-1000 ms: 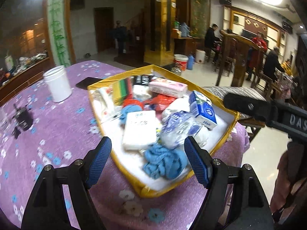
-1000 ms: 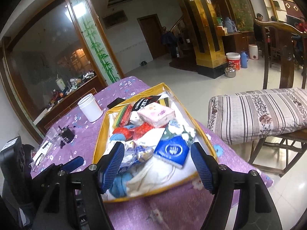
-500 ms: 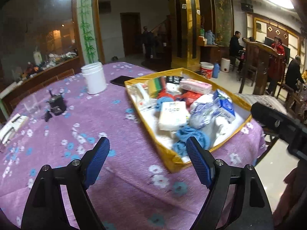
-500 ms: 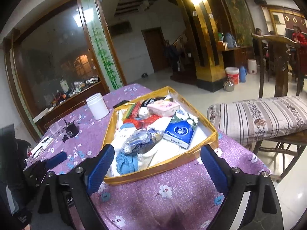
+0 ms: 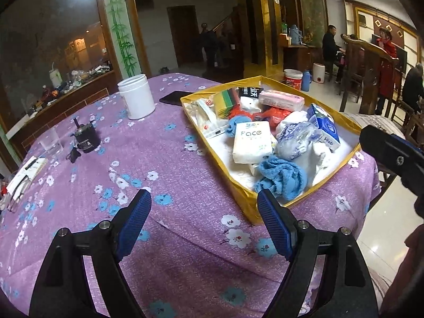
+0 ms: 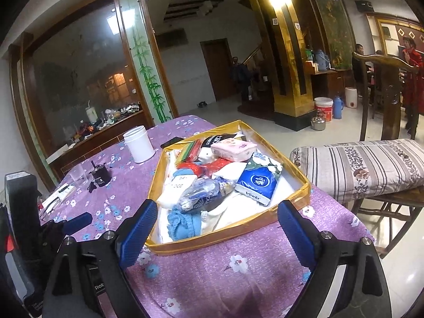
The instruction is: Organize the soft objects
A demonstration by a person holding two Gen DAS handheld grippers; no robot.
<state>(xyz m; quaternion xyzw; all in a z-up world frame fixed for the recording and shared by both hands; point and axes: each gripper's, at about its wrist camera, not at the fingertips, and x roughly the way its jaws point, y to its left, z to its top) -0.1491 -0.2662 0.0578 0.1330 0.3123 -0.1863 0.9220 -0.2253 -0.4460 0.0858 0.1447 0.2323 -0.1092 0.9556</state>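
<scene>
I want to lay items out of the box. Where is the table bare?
The purple cloth is bare between the yellow box, the white jar and the black gadget, reaching the near edge. The box is crowded; the glass and papers crowd the left.

tray [image 5: 328,179] on table [image 5: 169,159], tissue packs [image 5: 253,145] inside, jar [image 5: 136,96] left of it, chair [image 6: 384,175] right

Purple flowered table [image 5: 169,159] bears yellow tray [image 5: 267,209], white jar [image 5: 136,96], perhaps a phone [image 5: 173,97]
</scene>
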